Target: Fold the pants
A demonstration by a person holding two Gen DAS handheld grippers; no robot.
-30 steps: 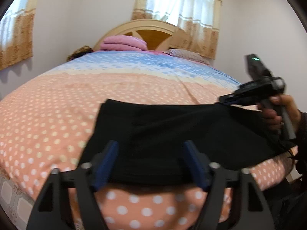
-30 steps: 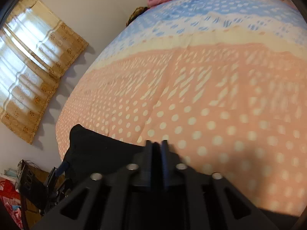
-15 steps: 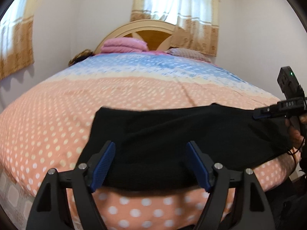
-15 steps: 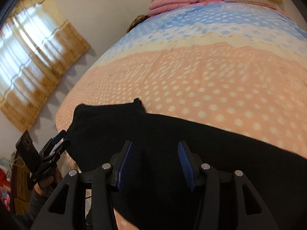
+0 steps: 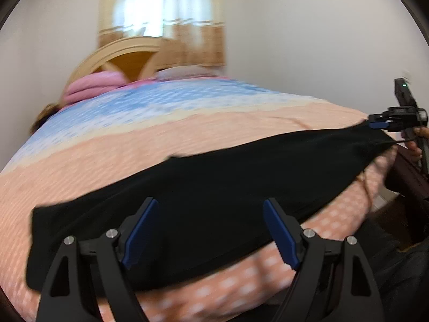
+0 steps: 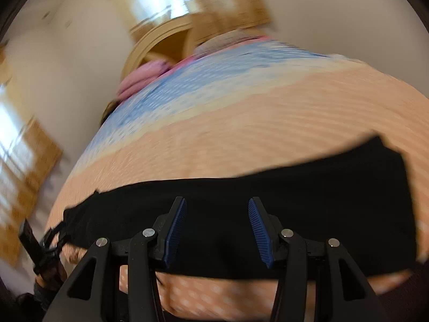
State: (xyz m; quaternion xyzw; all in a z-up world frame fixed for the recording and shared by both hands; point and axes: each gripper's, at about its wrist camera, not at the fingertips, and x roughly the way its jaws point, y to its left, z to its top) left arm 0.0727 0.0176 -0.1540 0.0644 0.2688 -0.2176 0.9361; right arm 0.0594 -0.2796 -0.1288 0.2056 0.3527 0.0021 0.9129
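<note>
The black pants [image 5: 214, 187] lie in a long band across the near part of the peach dotted bed [image 5: 187, 134]. My left gripper [image 5: 209, 206] hovers over their middle, its jaws wide and still opening, with nothing pressed between the blue pads [image 5: 139, 230]. At the band's far right end, a hand holds my right gripper [image 5: 380, 124]. In the right wrist view my right gripper [image 6: 216, 204] stands open above the pants [image 6: 295, 201], gripping no cloth. The left gripper [image 6: 51, 237] shows at the pants' left end. Both views are motion-blurred.
A pink folded blanket [image 5: 91, 86] and a pillow [image 5: 185, 71] lie by the wooden headboard [image 5: 128, 53] at the far end. Dark wooden furniture [image 5: 410, 179] stands beside the bed's right corner. Curtained windows [image 5: 163, 13] are behind the bed.
My right gripper went from shut on the black cloth to open and swung far out to the pants' right end. The left gripper shifted sideways and rolled, staying open.
</note>
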